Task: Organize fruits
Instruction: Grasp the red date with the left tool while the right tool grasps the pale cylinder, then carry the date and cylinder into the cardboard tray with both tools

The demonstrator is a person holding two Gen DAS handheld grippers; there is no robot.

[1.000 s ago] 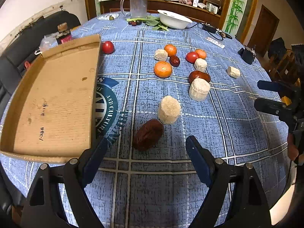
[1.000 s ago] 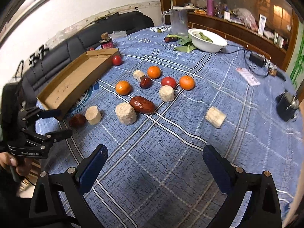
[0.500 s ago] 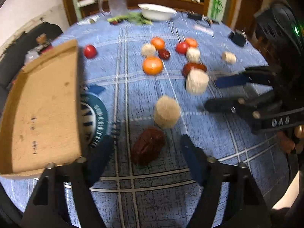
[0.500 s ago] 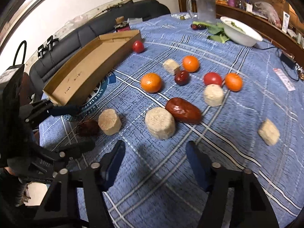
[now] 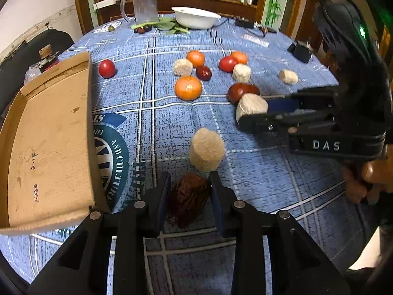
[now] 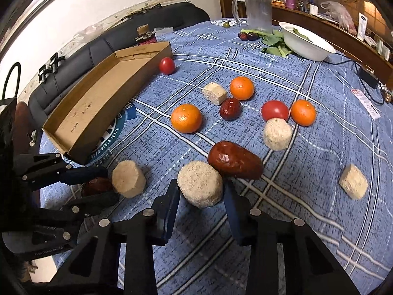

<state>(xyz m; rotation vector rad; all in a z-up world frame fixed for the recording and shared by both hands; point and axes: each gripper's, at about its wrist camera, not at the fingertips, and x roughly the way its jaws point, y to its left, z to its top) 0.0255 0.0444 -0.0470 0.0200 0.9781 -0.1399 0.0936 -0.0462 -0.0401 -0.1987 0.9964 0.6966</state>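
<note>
The left claw (image 5: 189,196) had narrowed around the dark wrinkled date (image 5: 189,199) that a second earlier lay clear ahead of widely parted fingers; both blue pads now sat against its sides, so I judged it gripped, still resting on the blue plaid desk (image 5: 245,184). The right claw (image 6: 200,196) had made the same kind of change: from hovering wide over bare cloth it had come in low over the pale round cake (image 6: 199,184). Its fingers stood at either flank, the left one apparently touching, the right one with perhaps a sliver of gap. Whether that grip had closed fully could not be told from either view.

Taken together, both hands looked to be at the pick-up stage, with nothing lifted yet. The cardboard tray (image 5: 49,135) lay just left of the held date and held nothing, so the sorting seemed barely begun.

The rest remained scattered on the desk: a second pale cake (image 5: 207,149) just beyond the date, a long glossy date (image 6: 234,163) touching the cake at the right claw, three oranges (image 6: 186,118), two tomatoes (image 6: 167,65) and further cakes farther off.
</note>
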